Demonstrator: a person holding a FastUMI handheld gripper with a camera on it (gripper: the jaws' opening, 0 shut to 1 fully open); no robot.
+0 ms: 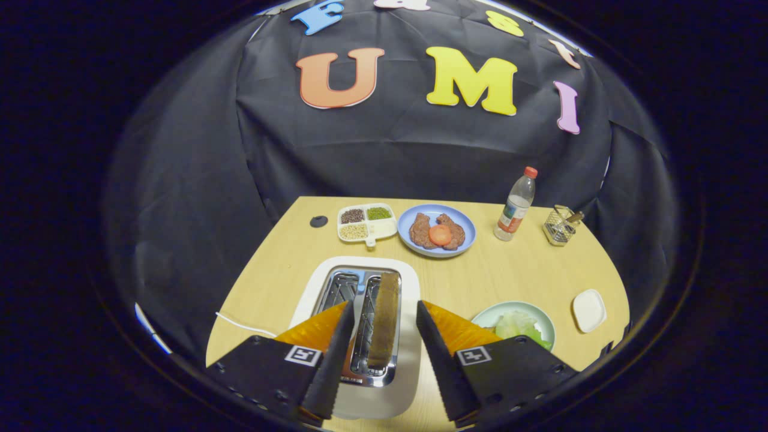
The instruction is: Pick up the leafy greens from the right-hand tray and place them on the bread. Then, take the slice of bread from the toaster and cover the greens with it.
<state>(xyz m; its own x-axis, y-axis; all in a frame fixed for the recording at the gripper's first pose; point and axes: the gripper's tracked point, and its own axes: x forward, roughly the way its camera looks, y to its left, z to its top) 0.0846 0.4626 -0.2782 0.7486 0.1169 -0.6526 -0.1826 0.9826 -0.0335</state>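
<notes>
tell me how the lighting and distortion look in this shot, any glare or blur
Gripper view: strong fisheye bend, the wooden table edge curving; light falls on the table, the surroundings dark. Bright glare on the toaster slots' chrome beside the bread slice. The open gripper fingers straddle the toaster, sharp; the water bottle looks slightly soft.

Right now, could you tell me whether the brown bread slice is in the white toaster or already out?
In. The brown bread slice stands on edge in one slot of the white toaster, between the open gripper fingers, untouched.
</notes>
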